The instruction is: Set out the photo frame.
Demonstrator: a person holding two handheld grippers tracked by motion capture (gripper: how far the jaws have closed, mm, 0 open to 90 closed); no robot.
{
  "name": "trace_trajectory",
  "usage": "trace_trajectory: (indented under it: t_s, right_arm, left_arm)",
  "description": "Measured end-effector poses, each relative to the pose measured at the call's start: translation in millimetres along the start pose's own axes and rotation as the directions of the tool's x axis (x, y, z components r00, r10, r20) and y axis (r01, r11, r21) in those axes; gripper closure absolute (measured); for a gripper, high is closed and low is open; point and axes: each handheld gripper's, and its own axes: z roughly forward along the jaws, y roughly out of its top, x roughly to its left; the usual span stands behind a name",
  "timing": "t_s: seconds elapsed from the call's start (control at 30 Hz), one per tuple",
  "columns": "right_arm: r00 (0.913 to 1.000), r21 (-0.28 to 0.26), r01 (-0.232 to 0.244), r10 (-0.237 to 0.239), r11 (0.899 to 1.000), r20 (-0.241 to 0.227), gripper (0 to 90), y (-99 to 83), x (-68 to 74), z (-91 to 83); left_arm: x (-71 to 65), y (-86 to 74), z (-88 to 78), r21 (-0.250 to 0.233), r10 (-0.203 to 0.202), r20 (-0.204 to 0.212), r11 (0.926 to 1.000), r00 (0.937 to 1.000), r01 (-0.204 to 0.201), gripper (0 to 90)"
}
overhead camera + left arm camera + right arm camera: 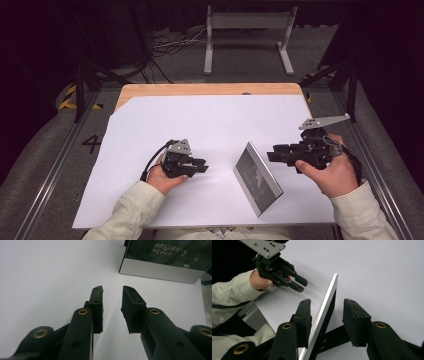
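Note:
A silver-edged picture frame (257, 177) with a dark glossy front stands tilted on its rear strut on the white sheet. In the left gripper view its silver edge (160, 267) lies ahead and to the right. My left gripper (202, 165) rests low on the sheet to the frame's left, pointing at it, jaws open with nothing between them (112, 288). My right gripper (270, 154) hovers at the frame's right, by its upper edge. In the right gripper view the frame's thin edge (324, 312) runs between the open jaws (327, 301), near the left pad, with a wide gap to the right pad. The left gripper (300, 283) shows beyond.
A large white sheet (200, 120) covers most of the wooden table (200, 89), whose far edge shows bare. Behind the table, a grey metal stand (247, 30) and loose cables (170, 45) sit on the floor. Metal rails run along both sides.

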Motion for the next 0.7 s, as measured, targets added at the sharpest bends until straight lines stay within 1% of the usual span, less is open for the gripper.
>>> trace_trajectory:
  t_s: [0.1, 0.2, 0.23, 0.3, 0.57, 0.7]
  right_arm:
    - [1.0000, 0.023, 0.006, -0.006, 1.000, -0.004, 56.1, 1.0, 4.0, 2.1]
    - [0.9999, 0.043, 0.010, -0.009, 0.999, -0.011, 55.7, -0.4, 5.0, 6.3]
    - [0.9999, 0.043, 0.010, -0.009, 0.999, -0.011, 55.7, -0.4, 5.0, 6.3]
    - [0.9999, 0.060, 0.009, -0.008, 0.998, -0.015, 55.4, -2.1, 5.5, 11.5]
    - [1.0000, 0.088, 0.009, -0.009, 0.996, -0.003, 55.2, 0.9, 8.1, 17.4]
    - [1.0000, 0.119, -0.006, 0.007, 0.993, -0.002, 54.3, 0.3, 9.0, 24.7]
  left_arm:
    - [1.4, 0.3, -3.7, -0.009, -0.002, -0.013, 1.0000, 0.9999, 0.002, 68.8]
    - [2.7, 0.7, -8.5, -0.031, -0.013, -0.028, 0.9994, 0.9995, 0.012, 65.1]
    - [2.7, 0.7, -8.5, -0.031, -0.013, -0.028, 0.9994, 0.9995, 0.012, 64.1]
    - [5.6, -0.8, -12.9, -0.048, -0.034, -0.041, 0.9983, 0.9986, 0.032, 62.7]
    - [8.2, -2.1, -16.1, -0.052, -0.039, -0.047, 0.9979, 0.9981, 0.037, 62.4]
    - [7.1, -1.7, -16.0, -0.048, -0.041, -0.046, 0.9981, 0.9981, 0.038, 61.4]
